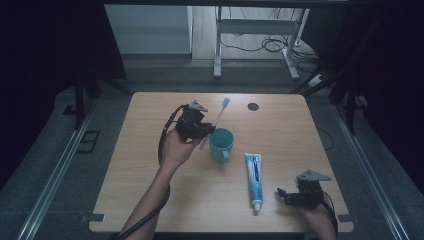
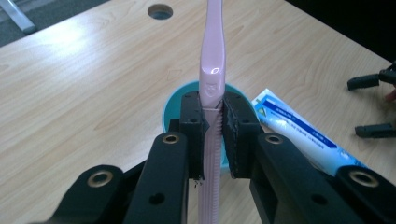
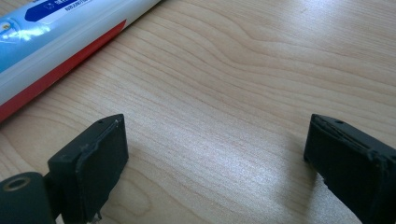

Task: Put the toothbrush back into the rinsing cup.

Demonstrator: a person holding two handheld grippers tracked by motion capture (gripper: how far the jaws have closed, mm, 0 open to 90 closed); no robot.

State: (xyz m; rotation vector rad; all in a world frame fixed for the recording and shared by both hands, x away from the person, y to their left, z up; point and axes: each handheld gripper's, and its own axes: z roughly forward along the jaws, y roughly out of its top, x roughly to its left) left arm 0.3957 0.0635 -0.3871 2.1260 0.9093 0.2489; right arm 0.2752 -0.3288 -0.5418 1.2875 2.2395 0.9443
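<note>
The left tool [image 2: 213, 116] is gripping one pink toothbrush [image 2: 212, 60] just above one teal cup [image 1: 221, 144] on the table [image 1: 150, 190]. If the handle is slipping or tilting, it may miss the cup or tip it. One toothpaste tube [image 1: 254, 180] is lying near the right tool [image 1: 286, 196], which is gaping empty.
</note>
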